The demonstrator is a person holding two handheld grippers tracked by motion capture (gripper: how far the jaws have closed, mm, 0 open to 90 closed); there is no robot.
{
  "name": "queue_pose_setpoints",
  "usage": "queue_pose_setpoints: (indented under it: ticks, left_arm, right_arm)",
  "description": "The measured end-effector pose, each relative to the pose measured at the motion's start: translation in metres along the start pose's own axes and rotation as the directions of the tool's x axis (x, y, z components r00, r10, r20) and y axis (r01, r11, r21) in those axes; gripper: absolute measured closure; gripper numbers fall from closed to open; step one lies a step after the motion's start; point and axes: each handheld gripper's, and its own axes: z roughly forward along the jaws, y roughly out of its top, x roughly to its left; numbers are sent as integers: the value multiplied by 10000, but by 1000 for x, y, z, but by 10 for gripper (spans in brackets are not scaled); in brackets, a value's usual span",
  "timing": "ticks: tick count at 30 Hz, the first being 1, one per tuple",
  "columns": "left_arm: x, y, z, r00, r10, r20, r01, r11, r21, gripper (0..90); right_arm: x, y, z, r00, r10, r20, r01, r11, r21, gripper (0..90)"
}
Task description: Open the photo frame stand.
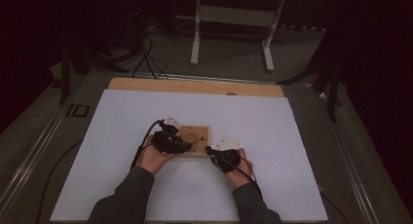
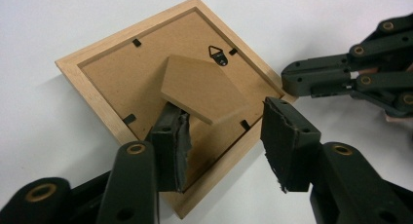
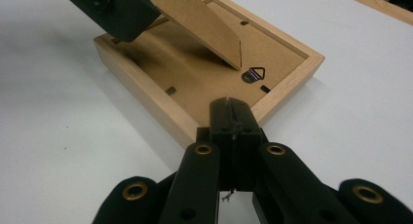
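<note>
no readable writing on the picture frame (image 2: 104, 95) back.

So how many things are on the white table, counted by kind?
Picture frame, lying face down: 1
Fold-out stand on its back: 1
Metal hanger: 1
Small black clips on the backing that I can see: 4
Grippers, left gripper and right gripper: 2
Total: 9
</note>
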Motion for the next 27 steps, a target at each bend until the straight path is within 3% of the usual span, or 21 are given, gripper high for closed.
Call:
queue_pose_setpoints:
  ticks: [5,8,15,20,27]
  left_arm:
    - [4,2,1,9992,-293,279,290,9995,97,515]
    - [10,5,4,9950,-658,750,643,9977,226,506]
    - [13,10,7,9930,-790,882,755,9962,427,503]
    - [20,11,10,9835,-1284,1270,1235,9913,459,494]
    - [23,13,12,9777,-1513,1458,1453,9881,506,485]
  right_arm:
    - [0,0,0,10000,-44,22,43,10000,18,898]
    - [1,0,0,10000,-56,50,56,10000,24,898]
    - [1,0,0,10000,-60,50,60,10000,29,898]
    - [1,0,0,10000,-72,53,72,10000,30,898]
    - [1,0,0,10000,-59,43,59,10000,25,898]
